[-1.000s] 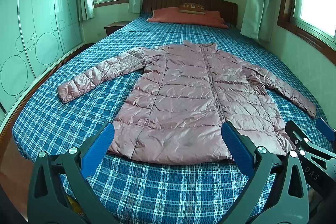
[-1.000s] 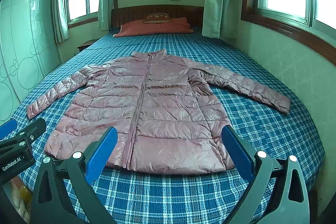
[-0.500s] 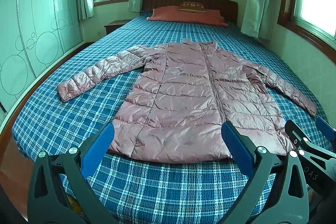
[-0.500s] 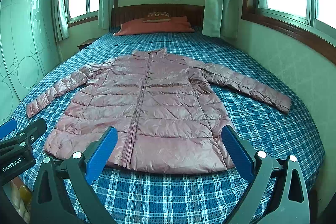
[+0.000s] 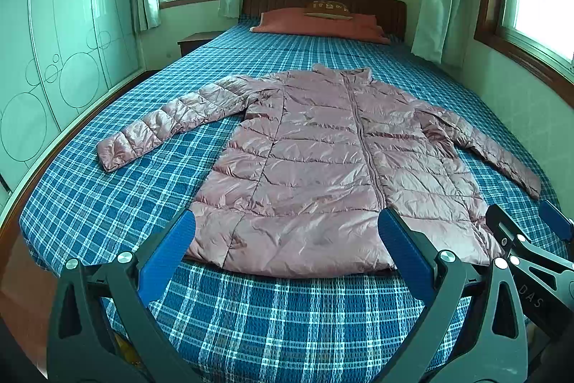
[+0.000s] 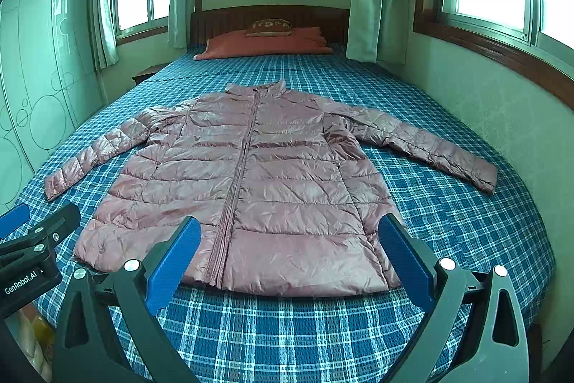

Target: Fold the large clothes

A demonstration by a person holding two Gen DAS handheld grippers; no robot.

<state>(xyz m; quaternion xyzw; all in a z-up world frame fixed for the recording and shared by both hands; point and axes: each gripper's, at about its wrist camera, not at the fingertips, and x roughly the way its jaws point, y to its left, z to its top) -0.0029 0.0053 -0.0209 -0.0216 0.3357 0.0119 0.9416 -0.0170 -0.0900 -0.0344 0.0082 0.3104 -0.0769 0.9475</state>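
The left tool (image 5: 287,243) is held above the foot of the bed (image 5: 272,318), its blue pads spread wide apart with nothing between them. It faces the hem on the left half of the jacket (image 5: 323,167).

The pink quilted jacket, the item to be folded, lies flat on the blue plaid bed cover. It is front side up, zipper closed, collar toward the headboard (image 6: 269,15) and hem toward the foot of the bed. This orientation places the hem corners nearest both tools. The left sleeve (image 5: 172,121) extends outward toward the wardrobe side. The right sleeve (image 6: 423,142) extends toward the window wall. Both sleeves lie clear of the body panel, so each can be gripped and turned inward separately.

The right tool (image 6: 288,244) is held beside the left one, also above the foot of the bed. Its pads are likewise fully apart and empty. It faces the right half of the hem.

Assessment: no fold is started. The open stance of both tools suits an approach to the fabric. The shiny, padded shell is likely to slip and spring back, so a deep bite on the fabric is advisable.

An orange pillow (image 6: 265,45) lies at the head of the bed, well apart from the jacket.
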